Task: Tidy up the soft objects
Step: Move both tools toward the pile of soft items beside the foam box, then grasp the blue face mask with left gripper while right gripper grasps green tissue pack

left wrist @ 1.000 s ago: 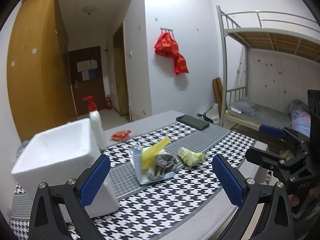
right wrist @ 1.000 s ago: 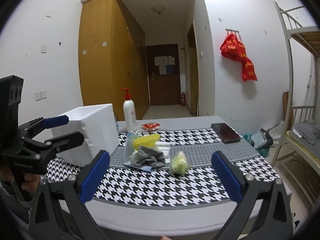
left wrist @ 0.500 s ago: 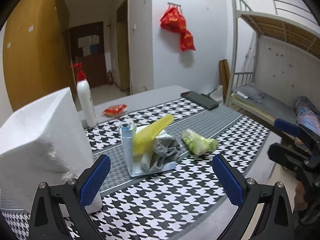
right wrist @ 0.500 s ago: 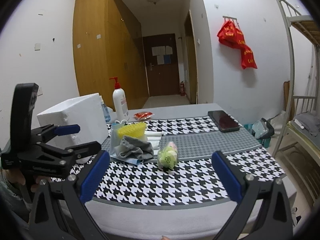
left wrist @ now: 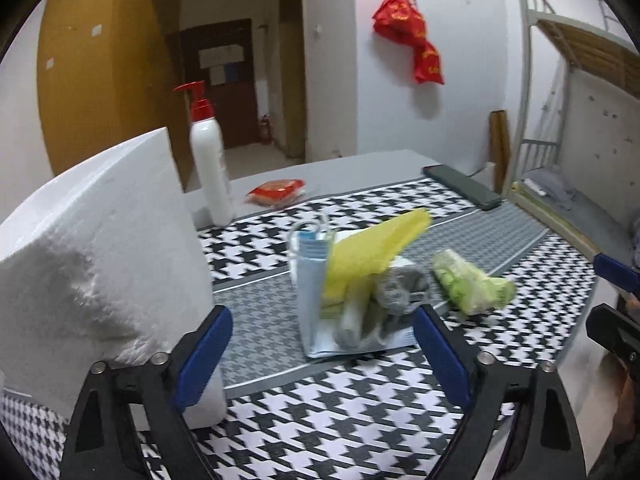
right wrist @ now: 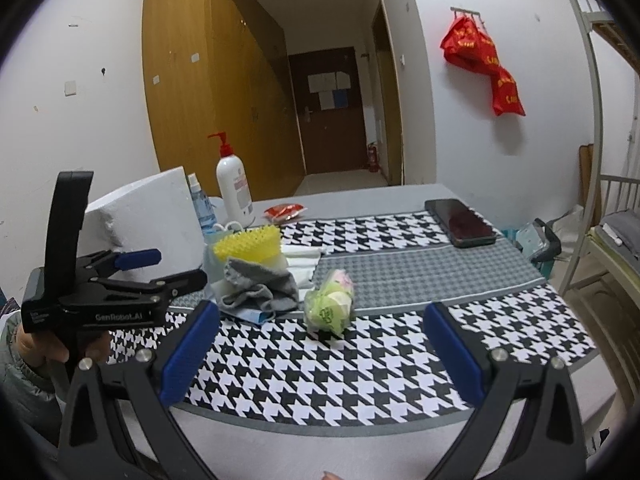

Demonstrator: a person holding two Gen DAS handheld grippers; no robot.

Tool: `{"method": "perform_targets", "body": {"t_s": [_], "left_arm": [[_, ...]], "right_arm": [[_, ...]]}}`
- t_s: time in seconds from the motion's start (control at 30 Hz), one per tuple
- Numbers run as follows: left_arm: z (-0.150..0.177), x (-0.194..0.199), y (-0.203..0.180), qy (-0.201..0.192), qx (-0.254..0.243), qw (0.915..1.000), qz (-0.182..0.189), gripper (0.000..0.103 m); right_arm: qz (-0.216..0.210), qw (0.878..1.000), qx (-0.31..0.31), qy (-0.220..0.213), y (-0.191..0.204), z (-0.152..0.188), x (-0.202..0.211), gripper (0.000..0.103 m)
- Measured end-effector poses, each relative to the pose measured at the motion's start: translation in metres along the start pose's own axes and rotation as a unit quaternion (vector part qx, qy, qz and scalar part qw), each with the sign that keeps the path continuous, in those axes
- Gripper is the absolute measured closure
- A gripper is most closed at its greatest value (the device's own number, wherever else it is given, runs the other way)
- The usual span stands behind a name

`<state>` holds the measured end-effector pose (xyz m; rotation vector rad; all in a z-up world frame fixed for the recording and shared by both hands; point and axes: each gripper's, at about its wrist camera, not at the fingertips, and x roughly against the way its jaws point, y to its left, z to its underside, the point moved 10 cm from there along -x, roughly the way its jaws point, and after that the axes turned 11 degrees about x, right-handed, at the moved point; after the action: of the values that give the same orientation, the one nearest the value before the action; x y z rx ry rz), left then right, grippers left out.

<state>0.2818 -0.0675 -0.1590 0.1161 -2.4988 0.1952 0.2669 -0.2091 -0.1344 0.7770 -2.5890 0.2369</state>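
Observation:
A pile of soft things lies mid-table on the houndstooth cloth (left wrist: 360,412): a light blue mask pack (left wrist: 314,288), a yellow nubbed piece (left wrist: 372,248), a grey sock (left wrist: 396,288) and, just right of them, a green wrapped packet (left wrist: 468,284). My left gripper (left wrist: 320,344) hovers low in front of the pile. Its jaws are closing, and the pads touch nothing. From the right wrist I see the sock (right wrist: 260,288), the green packet (right wrist: 330,306) and the left gripper (right wrist: 176,266) beside the pile. My right gripper (right wrist: 322,320) stands open near the table's front edge, empty.
A white foam box (left wrist: 100,264) stands close on the left, right beside my left finger. Behind it are a pump bottle (left wrist: 210,160) and a red snack packet (left wrist: 276,192). A black phone (left wrist: 464,190) lies far right. A bunk bed (right wrist: 616,224) stands beyond the table's right edge.
My left gripper came forward and down toward the pile, which now looks larger, and its jaws narrowed a little. The right gripper drew slightly closer to the table.

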Motion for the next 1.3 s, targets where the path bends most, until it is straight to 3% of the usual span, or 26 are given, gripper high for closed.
{"method": "perform_targets", "body": {"t_s": [0.2,0.4,0.63,0.83,1.13,1.3], "left_arm": [[-0.003,-0.008,0.022,-0.007,0.008,0.9989,-0.045,0.019],[0.002,-0.024,0.018,0.022,-0.001,0.9989,-0.041,0.032],[0.005,-0.038,0.023,0.034,0.0,0.998,-0.054,0.04],[0.008,-0.05,0.025,0.053,0.001,0.9974,-0.049,0.056],[0.019,-0.061,0.012,0.088,0.0,0.9961,-0.002,0.087],[0.019,-0.057,0.011,0.09,0.014,0.9956,0.02,0.09]], "right_arm": [[-0.017,1.0,0.004,0.011,0.002,0.002,-0.014,0.0],[-0.029,0.999,0.005,0.021,0.0,0.002,-0.028,0.0],[-0.041,0.999,0.005,0.034,0.001,0.006,-0.041,0.0],[-0.039,0.998,0.009,0.043,0.0,0.007,-0.048,0.0],[-0.039,0.997,0.019,0.06,0.004,0.009,-0.06,0.0],[-0.036,0.996,0.023,0.075,0.005,0.01,-0.068,0.0]]}}
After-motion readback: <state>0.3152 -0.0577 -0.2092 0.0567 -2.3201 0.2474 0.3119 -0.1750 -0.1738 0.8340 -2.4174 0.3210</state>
